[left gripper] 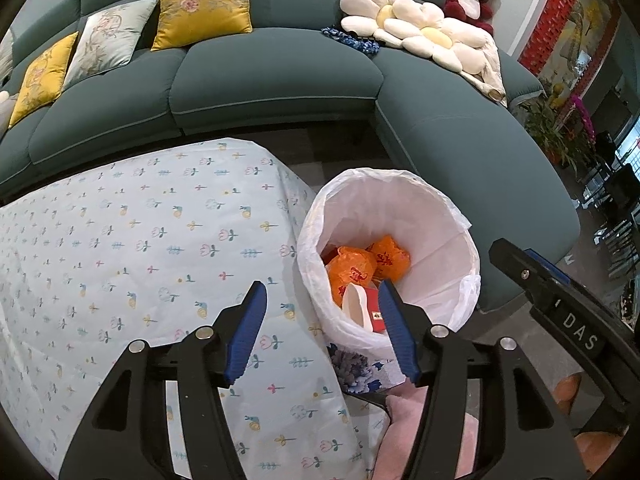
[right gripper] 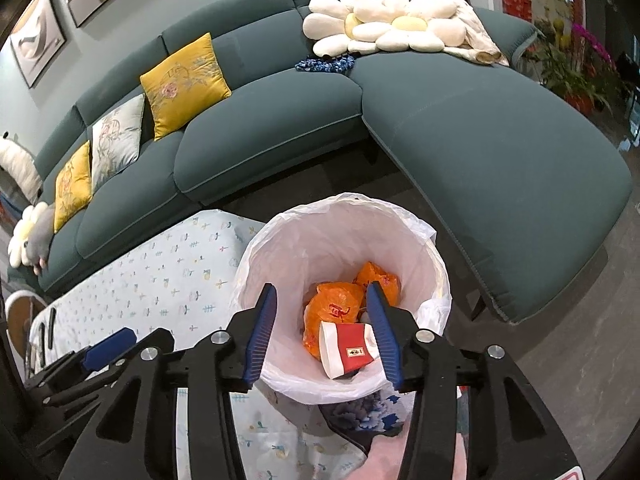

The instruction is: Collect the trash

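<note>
A trash bin lined with a white bag (left gripper: 420,208) (right gripper: 320,232) stands on the floor beside a low table. Inside lie two crumpled orange bags (left gripper: 354,268) (right gripper: 334,306) and a red-and-white paper cup (left gripper: 366,310) (right gripper: 346,350) on its side. My left gripper (left gripper: 320,296) hangs open over the table's corner and the bin's near rim, nothing between its blue pads. My right gripper (right gripper: 322,300) is open above the bin's mouth, also holding nothing. The right gripper's body (left gripper: 560,300) shows at the right of the left wrist view, and the left gripper's body (right gripper: 104,350) at the lower left of the right wrist view.
The table wears a pale floral cloth (left gripper: 140,240) (right gripper: 160,276). A teal corner sofa (left gripper: 280,76) (right gripper: 480,140) with yellow and grey cushions and white flower pillows (left gripper: 412,28) curves behind the bin. Potted plants (left gripper: 560,128) stand at the far right. Dark floor lies between sofa and bin.
</note>
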A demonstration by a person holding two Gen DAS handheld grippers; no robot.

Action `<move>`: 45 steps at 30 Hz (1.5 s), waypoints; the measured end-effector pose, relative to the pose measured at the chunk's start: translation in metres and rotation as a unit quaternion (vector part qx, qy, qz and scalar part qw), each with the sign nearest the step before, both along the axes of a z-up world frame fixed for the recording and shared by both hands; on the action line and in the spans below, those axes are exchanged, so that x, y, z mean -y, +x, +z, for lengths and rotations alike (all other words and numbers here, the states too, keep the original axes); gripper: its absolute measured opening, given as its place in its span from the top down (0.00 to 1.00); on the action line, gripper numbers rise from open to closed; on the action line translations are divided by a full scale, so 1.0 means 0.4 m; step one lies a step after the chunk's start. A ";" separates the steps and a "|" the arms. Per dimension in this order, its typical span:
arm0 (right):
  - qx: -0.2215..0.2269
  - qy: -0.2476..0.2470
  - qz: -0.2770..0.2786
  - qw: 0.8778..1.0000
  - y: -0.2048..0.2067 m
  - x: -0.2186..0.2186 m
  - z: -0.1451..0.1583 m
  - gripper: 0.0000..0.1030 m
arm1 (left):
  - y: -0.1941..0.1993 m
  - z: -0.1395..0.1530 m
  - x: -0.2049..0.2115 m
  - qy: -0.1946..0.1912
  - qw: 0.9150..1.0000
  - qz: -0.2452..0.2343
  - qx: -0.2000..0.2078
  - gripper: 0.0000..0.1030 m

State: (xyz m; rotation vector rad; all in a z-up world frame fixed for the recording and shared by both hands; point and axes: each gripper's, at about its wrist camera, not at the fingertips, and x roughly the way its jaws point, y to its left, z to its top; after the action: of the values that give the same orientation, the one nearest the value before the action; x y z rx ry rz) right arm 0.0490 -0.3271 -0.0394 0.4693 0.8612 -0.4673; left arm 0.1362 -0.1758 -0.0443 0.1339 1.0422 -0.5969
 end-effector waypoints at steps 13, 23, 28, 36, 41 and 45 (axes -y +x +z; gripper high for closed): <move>-0.017 -0.034 0.022 0.999 -0.021 -0.057 0.001 0.39 | -0.029 0.003 -0.047 0.011 1.000 0.008 0.012 0.40; -0.027 -0.055 0.035 0.998 -0.055 -0.101 -0.012 0.23 | -0.062 -0.010 -0.083 0.036 0.999 0.016 0.032 0.26; -0.033 -0.061 0.035 0.997 -0.076 -0.115 -0.018 0.19 | -0.075 -0.024 -0.105 0.049 0.998 0.027 0.036 0.18; -0.049 -0.085 0.045 0.994 -0.100 -0.142 -0.029 0.17 | -0.097 -0.038 -0.131 0.061 0.997 0.036 0.038 0.15; -0.055 -0.086 0.046 0.994 -0.115 -0.150 -0.043 0.12 | -0.108 -0.040 -0.141 0.063 0.996 0.043 0.043 0.11; -0.058 -0.091 0.049 0.993 -0.126 -0.156 -0.051 0.07 | -0.113 -0.044 -0.145 0.066 0.996 0.045 0.044 0.10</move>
State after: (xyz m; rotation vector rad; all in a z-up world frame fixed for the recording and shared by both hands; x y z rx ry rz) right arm -0.0013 -0.2646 -0.0598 0.2324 0.9399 -0.4809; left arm 0.0911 -0.1177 -0.0619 0.2263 0.9970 -0.4375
